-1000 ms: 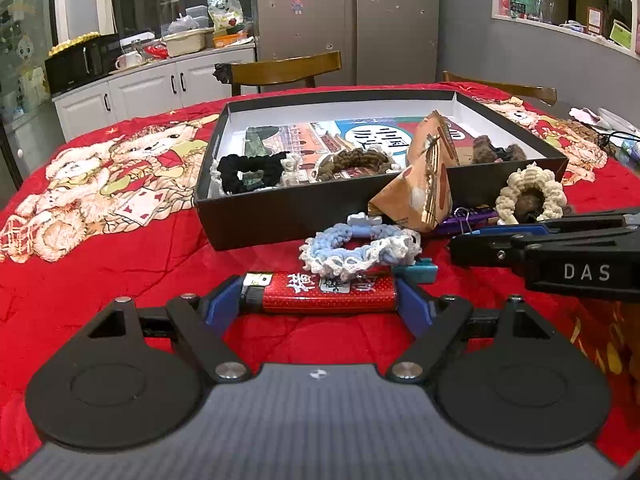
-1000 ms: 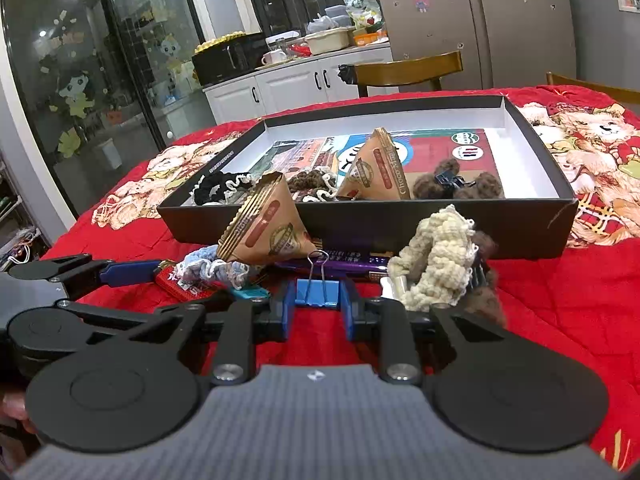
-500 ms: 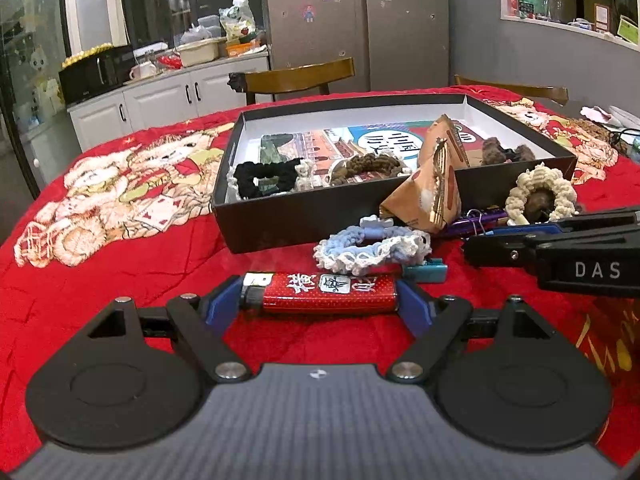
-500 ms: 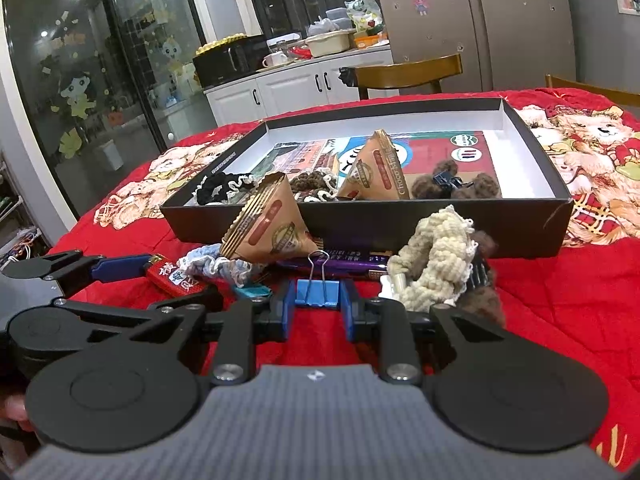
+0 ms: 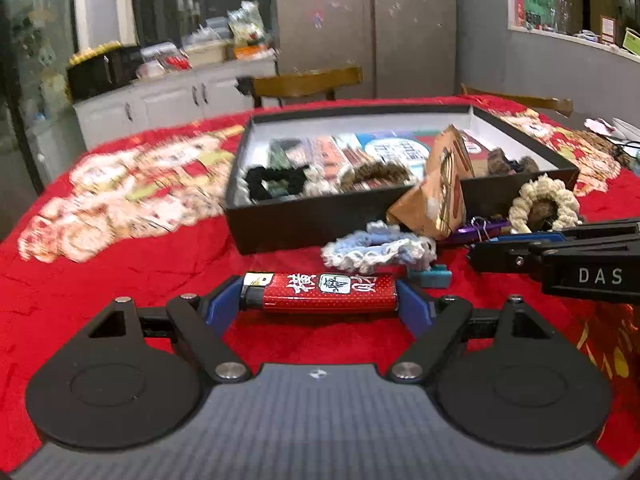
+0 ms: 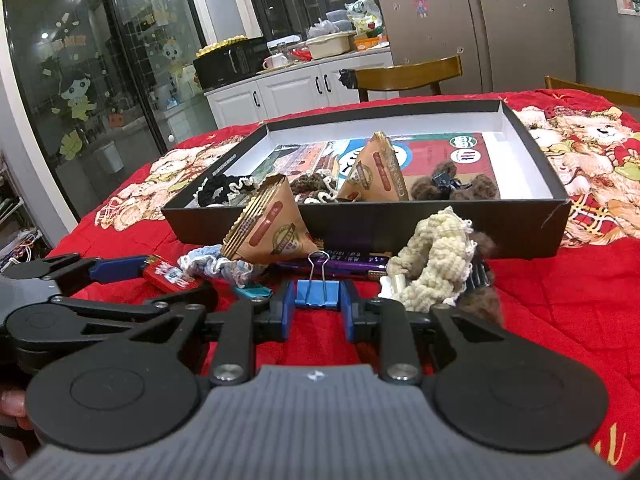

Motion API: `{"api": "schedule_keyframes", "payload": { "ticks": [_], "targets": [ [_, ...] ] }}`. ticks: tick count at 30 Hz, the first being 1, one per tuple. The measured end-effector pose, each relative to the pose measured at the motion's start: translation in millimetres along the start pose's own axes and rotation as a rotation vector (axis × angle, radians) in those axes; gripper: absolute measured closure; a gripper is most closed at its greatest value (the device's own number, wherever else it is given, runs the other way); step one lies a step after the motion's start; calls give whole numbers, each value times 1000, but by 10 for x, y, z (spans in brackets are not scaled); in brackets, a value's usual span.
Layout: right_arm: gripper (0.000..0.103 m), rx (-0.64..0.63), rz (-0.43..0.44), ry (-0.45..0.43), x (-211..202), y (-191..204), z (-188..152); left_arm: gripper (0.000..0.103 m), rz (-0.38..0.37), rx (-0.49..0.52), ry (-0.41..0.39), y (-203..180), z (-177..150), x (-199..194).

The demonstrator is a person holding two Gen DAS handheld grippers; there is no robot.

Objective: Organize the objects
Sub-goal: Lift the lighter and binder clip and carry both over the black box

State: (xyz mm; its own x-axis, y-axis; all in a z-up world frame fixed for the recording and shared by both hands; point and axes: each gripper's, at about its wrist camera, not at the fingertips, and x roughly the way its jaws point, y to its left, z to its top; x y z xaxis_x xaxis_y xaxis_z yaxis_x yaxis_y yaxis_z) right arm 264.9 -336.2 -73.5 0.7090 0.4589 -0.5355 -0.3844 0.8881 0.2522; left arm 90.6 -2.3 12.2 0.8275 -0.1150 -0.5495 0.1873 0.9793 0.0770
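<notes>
Your left gripper [image 5: 320, 300] is closed end-to-end on the red lighter [image 5: 320, 293]: rigid, light, smooth, may slip. Your right gripper [image 6: 317, 307] pinches the small blue binder clip [image 6: 317, 291], stiff metal, at its sides.

Box [image 6: 400, 228] at rear, holding scrunchies and a packet [image 6: 376, 172]. Before it, left to right: lighter [image 6: 166, 276], scrunchie [image 6: 216, 266], packet [image 6: 272, 228], clip [image 6: 318, 292], scrunchie [image 6: 436, 260].
</notes>
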Motion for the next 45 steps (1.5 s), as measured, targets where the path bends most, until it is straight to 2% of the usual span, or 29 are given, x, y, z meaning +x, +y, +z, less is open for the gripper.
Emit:
{"api": "schedule_keyframes", "payload": {
  "ticks": [4,10,23,29,34,37,42,45],
  "targets": [
    [75,-7,7,-26,-45,19,-3,18,-6,-2,-27,-34,-10,-83],
    [75,-22,34,-52,-105,55,-1,18,31,7,-86,-46,-6,-179],
    [75,11,74,-160,-328,41,77,18,73,-6,-145,-3,28,-266],
    [75,116,166,-149,-352,-78,153,18,94,-48,-161,86,67,-272],
    [75,174,153,-139,-283,-174,202,19,103,-127,-217,231,148,-317],
    [75,221,157,-155,-297,-201,285,19,97,-166,-220,343,213,-330],
    [75,213,124,-210,-381,-127,450,19,89,-176,-220,431,293,-361],
    [75,233,132,-220,-411,-81,576,19,91,-173,-224,461,341,-374]
  ]
}}
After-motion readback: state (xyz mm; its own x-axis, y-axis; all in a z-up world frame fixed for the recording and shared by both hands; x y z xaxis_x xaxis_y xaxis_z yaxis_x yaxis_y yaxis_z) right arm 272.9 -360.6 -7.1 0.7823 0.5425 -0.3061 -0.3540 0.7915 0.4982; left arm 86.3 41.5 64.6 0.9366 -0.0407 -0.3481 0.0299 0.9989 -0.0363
